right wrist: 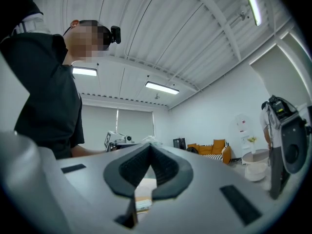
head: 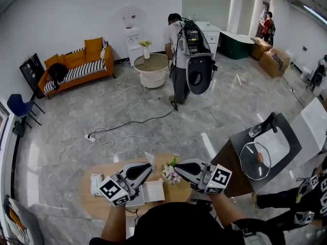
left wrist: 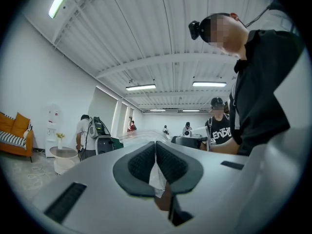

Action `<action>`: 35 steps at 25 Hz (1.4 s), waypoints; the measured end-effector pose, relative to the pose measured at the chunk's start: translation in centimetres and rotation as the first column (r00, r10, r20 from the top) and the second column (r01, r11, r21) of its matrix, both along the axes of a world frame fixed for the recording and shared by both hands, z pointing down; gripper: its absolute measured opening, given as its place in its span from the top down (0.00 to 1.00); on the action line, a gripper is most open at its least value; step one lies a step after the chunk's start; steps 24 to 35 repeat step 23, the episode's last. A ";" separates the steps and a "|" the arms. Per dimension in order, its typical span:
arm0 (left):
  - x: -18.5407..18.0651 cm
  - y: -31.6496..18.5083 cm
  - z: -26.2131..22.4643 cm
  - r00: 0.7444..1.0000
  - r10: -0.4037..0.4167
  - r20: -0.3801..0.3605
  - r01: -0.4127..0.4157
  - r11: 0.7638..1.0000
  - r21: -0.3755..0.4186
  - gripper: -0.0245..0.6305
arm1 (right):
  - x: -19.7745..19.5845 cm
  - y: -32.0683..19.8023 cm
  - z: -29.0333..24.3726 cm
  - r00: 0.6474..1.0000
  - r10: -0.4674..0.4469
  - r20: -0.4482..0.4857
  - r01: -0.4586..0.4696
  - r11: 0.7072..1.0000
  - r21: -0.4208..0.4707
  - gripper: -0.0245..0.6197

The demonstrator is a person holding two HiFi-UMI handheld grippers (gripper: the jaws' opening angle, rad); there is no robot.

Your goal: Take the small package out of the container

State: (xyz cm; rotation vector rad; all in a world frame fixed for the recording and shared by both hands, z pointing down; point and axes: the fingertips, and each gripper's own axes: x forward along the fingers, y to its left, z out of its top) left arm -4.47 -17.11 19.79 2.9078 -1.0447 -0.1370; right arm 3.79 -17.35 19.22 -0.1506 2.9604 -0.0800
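Note:
A small clear-plastic package (head: 168, 174) with a flowery print hangs above the round wooden table (head: 94, 203), between my two grippers. My left gripper (head: 148, 167) comes in from the left. In the left gripper view this gripper (left wrist: 156, 145) is shut, with a thin clear film of the package (left wrist: 157, 179) pinched between its pads. My right gripper (head: 178, 166) comes in from the right. In the right gripper view its (right wrist: 148, 147) tips are closed, with crumpled plastic (right wrist: 150, 140) right at them. A white square container (head: 152, 192) lies on the table below.
A white packet (head: 96, 182) lies on the table's left part. To the right stands a dark counter with a basin (head: 265, 152), with another person's arm (head: 306, 198) beside it. Cables (head: 117, 131) trail on the floor beyond, where a person with a backpack (head: 180, 60) stands.

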 end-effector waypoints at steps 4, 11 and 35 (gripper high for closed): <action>0.3 0.0 0.2 1.000 0.000 0.000 0.000 1.000 -0.008 0.93 | 0.2 0.0 0.0 1.000 -0.006 0.003 0.006 1.000 -0.001 0.95; 0.1 -0.2 -0.2 1.000 -0.001 -0.015 0.001 1.000 -0.005 0.93 | -0.2 0.4 -0.1 0.999 -0.041 0.004 0.041 0.999 -0.002 0.95; 0.4 -0.1 0.2 0.999 0.025 -0.028 -0.025 1.000 -0.019 0.93 | -0.7 1.2 0.8 0.997 -0.068 -0.022 0.067 0.998 -0.018 0.94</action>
